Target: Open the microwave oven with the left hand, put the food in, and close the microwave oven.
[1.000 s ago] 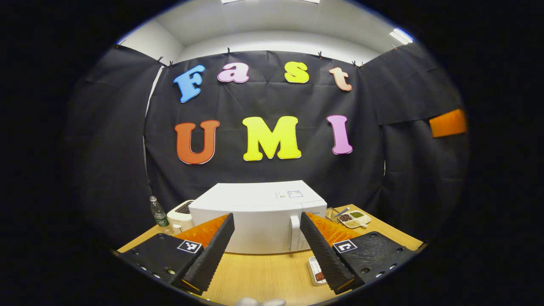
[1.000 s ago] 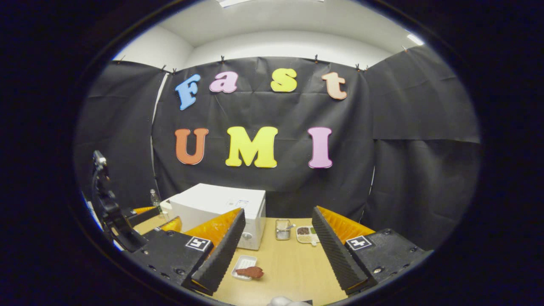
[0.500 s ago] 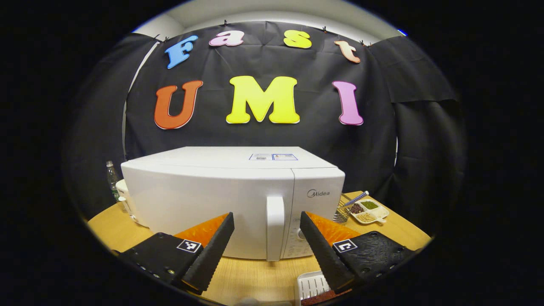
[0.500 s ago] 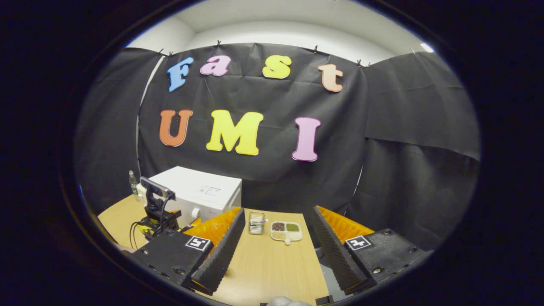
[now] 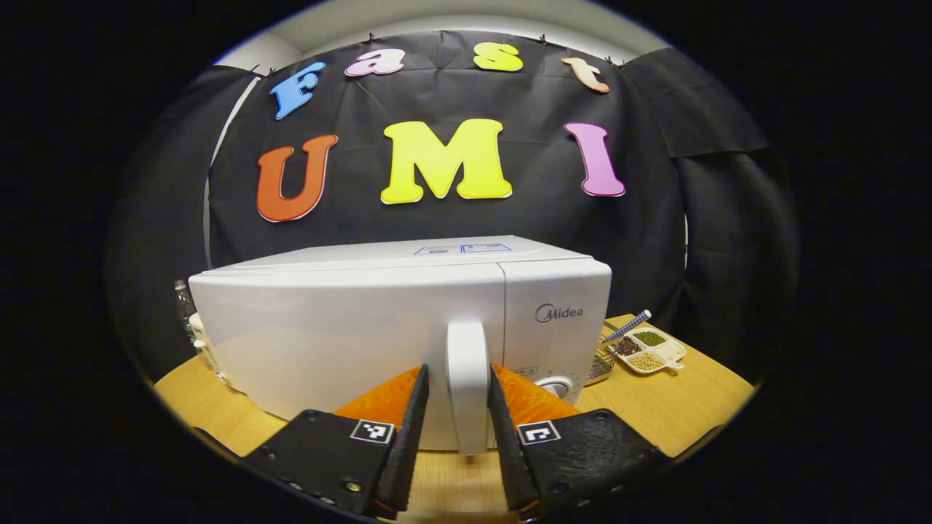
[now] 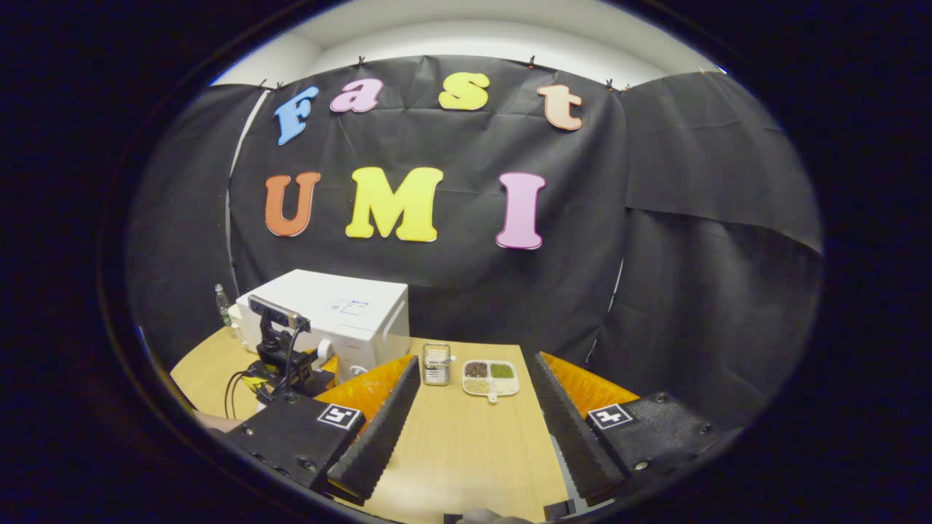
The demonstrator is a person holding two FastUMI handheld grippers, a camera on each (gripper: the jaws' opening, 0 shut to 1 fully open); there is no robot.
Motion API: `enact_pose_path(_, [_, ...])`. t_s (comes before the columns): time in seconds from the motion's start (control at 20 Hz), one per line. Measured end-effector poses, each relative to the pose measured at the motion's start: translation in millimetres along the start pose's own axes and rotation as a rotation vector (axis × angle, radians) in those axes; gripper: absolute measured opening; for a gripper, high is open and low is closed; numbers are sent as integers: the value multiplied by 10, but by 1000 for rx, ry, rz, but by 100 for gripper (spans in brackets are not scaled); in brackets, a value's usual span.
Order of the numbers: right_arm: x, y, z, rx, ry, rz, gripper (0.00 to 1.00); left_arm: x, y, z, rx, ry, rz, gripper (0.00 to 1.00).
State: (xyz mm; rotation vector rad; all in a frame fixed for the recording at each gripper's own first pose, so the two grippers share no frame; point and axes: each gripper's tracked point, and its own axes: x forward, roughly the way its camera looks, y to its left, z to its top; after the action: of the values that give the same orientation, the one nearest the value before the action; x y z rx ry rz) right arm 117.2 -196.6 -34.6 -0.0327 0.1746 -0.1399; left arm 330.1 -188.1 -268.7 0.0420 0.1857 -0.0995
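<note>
Microwave [image 5: 349, 327] stands on the bench [image 5: 655, 397], door closed. Left gripper [image 5: 457, 466] at the door handle [image 5: 467, 386], jaws grasping it on either side. Right gripper [image 6: 473, 455] hangs over bare bench, jaws released. Divided dish of grains [image 6: 491, 378] beside the microwave. Food not seen.

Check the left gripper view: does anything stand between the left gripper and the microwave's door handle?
Nothing visible does. The left gripper already straddles the door handle of the microwave, one finger on each side; whether they press it cannot be told.
</note>
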Motion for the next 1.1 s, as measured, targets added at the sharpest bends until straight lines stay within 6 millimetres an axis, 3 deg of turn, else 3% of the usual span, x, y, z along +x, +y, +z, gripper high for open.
enact_pose_path(0.1, [3,37,2,-7,3,8,98,13,16,-5,28,-3,20,26])
enact_pose_path(0.3, [-41,135,47,-19,-9,35,98,-21,30,0,12,1,3,11])
enact_pose_path(0.6, [-96,216,97,-34,-21,50,98,-128,37,-30,2,41,-20,7])
enact_pose_path(0.8, [-114,379,69,-46,-22,66,98,-520,105,-87,40,33,-65,7])
enact_pose_path(1.1, [-224,894,89,-54,-50,132,98,-1289,407,-241,20,79,-106,7])
